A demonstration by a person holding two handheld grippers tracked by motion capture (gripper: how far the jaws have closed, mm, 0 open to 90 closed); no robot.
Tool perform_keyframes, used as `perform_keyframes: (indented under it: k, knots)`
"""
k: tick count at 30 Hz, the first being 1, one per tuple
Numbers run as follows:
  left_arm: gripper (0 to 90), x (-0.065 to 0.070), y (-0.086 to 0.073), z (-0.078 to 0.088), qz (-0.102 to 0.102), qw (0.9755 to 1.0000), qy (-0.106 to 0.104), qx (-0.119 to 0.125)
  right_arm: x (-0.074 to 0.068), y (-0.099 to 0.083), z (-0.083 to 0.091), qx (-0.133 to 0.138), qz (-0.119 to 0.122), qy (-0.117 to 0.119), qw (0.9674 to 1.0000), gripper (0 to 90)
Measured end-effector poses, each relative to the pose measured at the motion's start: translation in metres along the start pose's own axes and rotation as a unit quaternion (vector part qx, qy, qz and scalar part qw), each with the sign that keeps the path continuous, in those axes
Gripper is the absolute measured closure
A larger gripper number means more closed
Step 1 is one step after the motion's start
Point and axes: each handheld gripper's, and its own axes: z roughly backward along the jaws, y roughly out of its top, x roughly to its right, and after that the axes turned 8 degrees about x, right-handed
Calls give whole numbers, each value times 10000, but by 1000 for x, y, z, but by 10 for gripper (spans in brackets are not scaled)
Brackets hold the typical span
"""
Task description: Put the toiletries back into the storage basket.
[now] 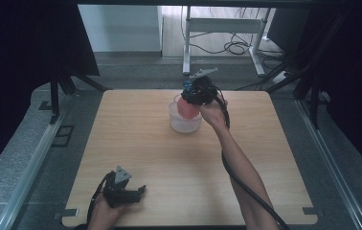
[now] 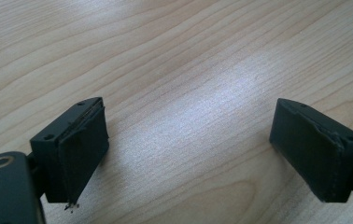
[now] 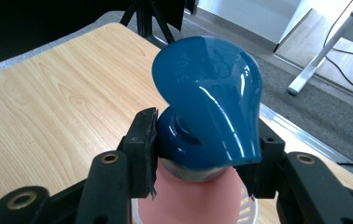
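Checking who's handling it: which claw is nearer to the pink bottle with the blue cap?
Right. The right claw grips the pink bottle by its blue cap, over the clear basket; the left claw rests open at the table's near edge.

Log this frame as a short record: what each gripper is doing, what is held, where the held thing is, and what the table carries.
right gripper: shut on the blue cap of a pink bottle
bottle position: upright, its lower part inside the clear basket
basket: white, see-through, on the far middle of the wooden table
left gripper: open, nothing between the jaws, low over bare wood at the near left of the table
contact between grippers: none, they are far apart
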Motion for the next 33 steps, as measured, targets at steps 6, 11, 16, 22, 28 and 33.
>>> perform_keyframes:
  k: [6, 11, 16, 22, 28, 33]
  knots:
    - [109, 0, 0, 0, -12, 10000, -6, -12, -2, -6, -6, -49, -1, 33, 10000, 531]
    - [109, 0, 0, 0, -13, 10000, -7, -8, -3, -13, -12, -88, -2, 79, 9999, 531]
    - [109, 0, 0, 0, -12, 10000, -7, -7, -5, -18, -17, -122, -5, 85, 9999, 531]
    - [109, 0, 0, 0, -14, 10000, -6, -15, -6, -28, -24, -186, -6, 95, 9998, 531]
    - [109, 0, 0, 0, -5, 10000, -9, -6, -6, -37, -29, -247, -30, 106, 9996, 530]
    - [109, 0, 0, 0, -6, 10000, -8, -5, -5, -41, -32, -275, -45, 102, 9996, 531]
